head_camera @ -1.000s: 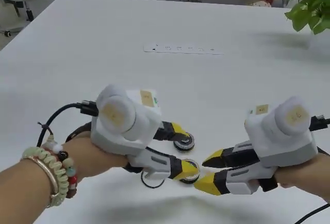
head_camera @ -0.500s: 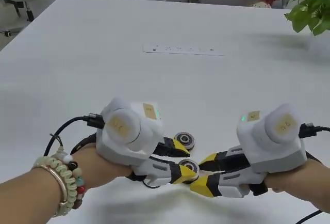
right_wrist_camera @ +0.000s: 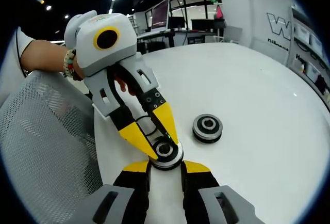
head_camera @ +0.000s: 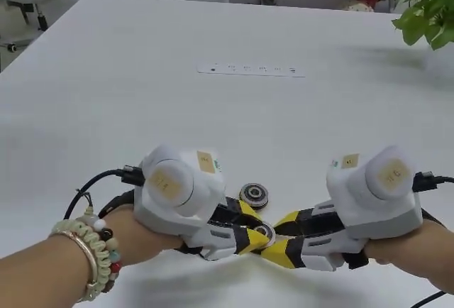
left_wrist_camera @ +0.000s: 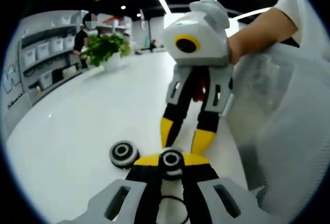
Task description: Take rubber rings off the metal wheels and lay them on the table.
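Black rubber ring (right_wrist_camera: 178,152): stretchy; pinch its edge (small metal wheel (left_wrist_camera: 171,160) rigid).
Left gripper (head_camera: 254,236): clamps wheel.
Right gripper (right_wrist_camera: 166,166): fingers, cannot tell.

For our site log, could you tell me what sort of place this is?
Probably an open-plan office or lab: a large white table, wall shelves of storage bins, a monitor, a potted plant.

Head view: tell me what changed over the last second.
The left gripper closed its wide jaws onto the nearer wheel. The right gripper slid in towards that wheel, jaws narrowing beside it. The other wheel stayed on the table.
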{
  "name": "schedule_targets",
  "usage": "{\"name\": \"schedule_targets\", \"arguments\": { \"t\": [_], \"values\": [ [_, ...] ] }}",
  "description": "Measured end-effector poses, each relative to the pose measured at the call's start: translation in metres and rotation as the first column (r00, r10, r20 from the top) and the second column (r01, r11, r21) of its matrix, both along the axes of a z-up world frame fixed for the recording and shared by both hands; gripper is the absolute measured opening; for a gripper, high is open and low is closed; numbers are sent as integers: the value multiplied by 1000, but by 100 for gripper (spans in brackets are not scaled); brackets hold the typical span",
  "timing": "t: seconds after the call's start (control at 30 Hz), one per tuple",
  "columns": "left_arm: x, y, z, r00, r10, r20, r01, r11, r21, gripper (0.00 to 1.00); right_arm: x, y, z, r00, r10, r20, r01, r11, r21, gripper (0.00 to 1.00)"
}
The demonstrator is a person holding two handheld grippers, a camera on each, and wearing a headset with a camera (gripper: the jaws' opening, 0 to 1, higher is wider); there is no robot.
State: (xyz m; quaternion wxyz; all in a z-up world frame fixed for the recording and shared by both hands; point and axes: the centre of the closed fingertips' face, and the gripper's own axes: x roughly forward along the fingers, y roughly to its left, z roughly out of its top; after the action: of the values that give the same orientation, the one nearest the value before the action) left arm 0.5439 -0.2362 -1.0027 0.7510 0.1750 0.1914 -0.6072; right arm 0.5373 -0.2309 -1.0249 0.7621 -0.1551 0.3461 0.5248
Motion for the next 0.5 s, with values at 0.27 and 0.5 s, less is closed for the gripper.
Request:
{"name": "schedule_targets", "arguments": {
  "t": [0.27,0.5],
  "values": [
    [0,1,0,1000,18,-15,-18,1000,-8,14,-1,-4,0,1000,10,-4,-10,1000,-18,15],
    [0,2,0,999,28,-21,-28,1000,-13,14,-1,-8,-2,999,38,23,-36,998,-59,4]
  ]
}}
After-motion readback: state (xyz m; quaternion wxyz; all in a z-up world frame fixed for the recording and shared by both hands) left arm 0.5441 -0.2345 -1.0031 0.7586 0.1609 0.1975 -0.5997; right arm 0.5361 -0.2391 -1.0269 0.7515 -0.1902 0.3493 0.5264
